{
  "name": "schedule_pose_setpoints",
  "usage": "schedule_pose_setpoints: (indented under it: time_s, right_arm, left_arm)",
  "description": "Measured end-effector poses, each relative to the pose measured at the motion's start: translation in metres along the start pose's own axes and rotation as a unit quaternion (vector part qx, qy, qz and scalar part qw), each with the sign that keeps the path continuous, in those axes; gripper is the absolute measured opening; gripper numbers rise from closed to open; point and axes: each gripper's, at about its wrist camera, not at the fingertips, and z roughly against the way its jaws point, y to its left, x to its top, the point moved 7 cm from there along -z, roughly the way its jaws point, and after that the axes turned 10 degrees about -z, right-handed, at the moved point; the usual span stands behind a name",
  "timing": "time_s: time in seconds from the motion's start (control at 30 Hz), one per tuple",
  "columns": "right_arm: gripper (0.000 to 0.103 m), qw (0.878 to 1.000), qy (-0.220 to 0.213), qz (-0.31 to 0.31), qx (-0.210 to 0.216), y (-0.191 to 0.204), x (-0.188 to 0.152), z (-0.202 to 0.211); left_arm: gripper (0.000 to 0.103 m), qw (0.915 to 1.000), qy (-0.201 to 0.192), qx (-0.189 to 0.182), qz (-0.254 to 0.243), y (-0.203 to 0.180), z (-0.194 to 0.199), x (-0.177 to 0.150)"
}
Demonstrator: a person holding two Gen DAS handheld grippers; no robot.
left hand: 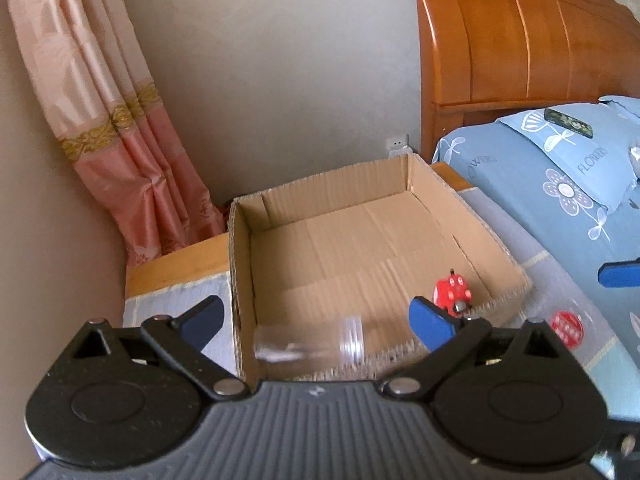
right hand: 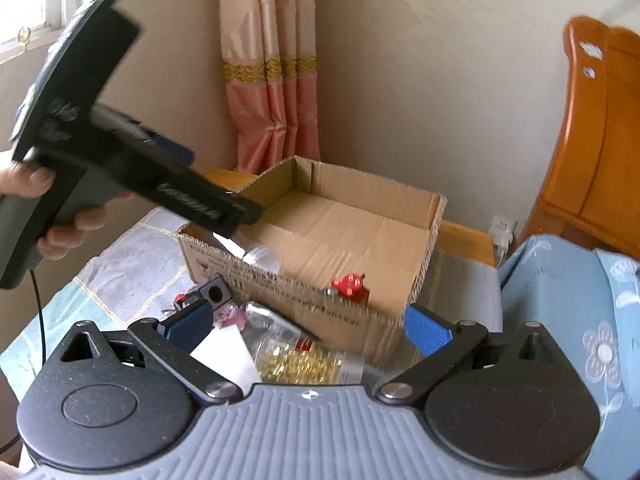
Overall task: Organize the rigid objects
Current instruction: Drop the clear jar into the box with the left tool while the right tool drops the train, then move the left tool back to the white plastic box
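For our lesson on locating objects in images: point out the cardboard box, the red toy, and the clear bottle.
Cardboard box (left hand: pixel 360 236): left wrist view, on its bare inner floor.
Red toy (left hand: pixel 450 290): left wrist view, on its red body, in the box's near right corner.
Clear bottle (left hand: pixel 308 344): left wrist view, on its blurred transparent body.

A plain beige wall (left hand: pixel 280 60) is seen behind everything, lit by soft daylight. A pink curtain (left hand: pixel 100 112) with a gold band is hung left of the wall's corner. A window (right hand: pixel 28 4) is glimpsed left of that curtain in the right wrist view. Right of the wall, an orange wooden headboard (left hand: pixel 520 32) is stood, and below it a blue flowered pillow (left hand: pixel 560 168) is laid. A white wall socket (left hand: pixel 398 144) is fixed low beside the headboard.
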Motion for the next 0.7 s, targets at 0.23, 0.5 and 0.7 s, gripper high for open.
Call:
schedule_pose_setpoints:
  time_s: [0.23, 0.5, 0.7]
  right_arm:
    - [0.103, 1.000, -0.012, -0.009, -0.025, -0.010, -0.034, 0.006]
    - [0.103, 0.998, 0.021, -0.054, 0.002, -0.014, -0.083, -0.007]
    - [0.103, 0.998, 0.032, -0.034, 0.040, 0.009, -0.102, -0.012]
  left_arm:
    - [0.099, 0.9998, -0.019, -0.006, 0.009, -0.009, 0.018, -0.032]
    - [0.099, 0.9985, 0.002, -0.032, 0.043, -0.028, 0.010, -0.079]
    - [0.099, 0.9970, 0.027, -0.058, 0.044, -0.051, -0.009, -0.091]
